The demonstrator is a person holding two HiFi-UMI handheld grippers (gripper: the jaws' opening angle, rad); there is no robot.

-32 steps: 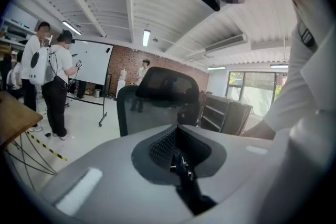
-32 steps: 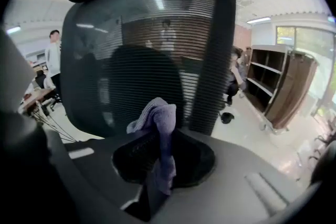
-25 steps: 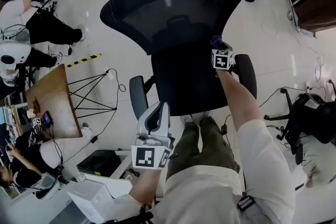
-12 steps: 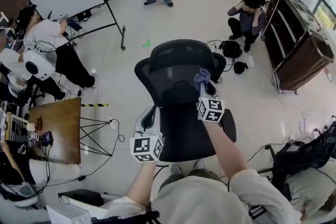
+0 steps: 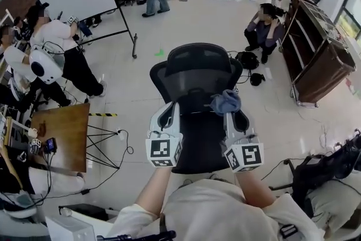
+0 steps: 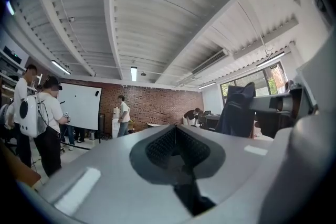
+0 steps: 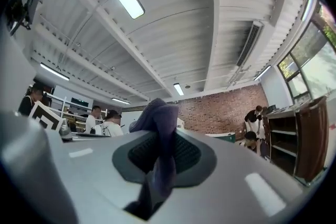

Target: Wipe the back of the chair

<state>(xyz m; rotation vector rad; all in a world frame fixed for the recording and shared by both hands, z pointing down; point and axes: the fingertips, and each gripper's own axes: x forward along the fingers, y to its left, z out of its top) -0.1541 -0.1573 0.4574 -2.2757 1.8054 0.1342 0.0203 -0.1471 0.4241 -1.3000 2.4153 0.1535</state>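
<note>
Presently the right gripper (image 5: 229, 114) pinches a blue cloth (image 5: 225, 101), held up near the chair back (image 5: 192, 70) beyond it, evidently ready for wiping. Beside it, the left gripper (image 5: 168, 113) is pressed together, empty.

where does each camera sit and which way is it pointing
head view: on the person's head, looking down at the chair; both forearms, left tool and right tool show.
left gripper view: on the left tool, tilted up at ceiling and brick wall; its shut, empty jaws show.
right gripper view: on the right tool, tilted up; its jaws pinch the cloth.
shared: all three show cloth and brick wall.
</note>
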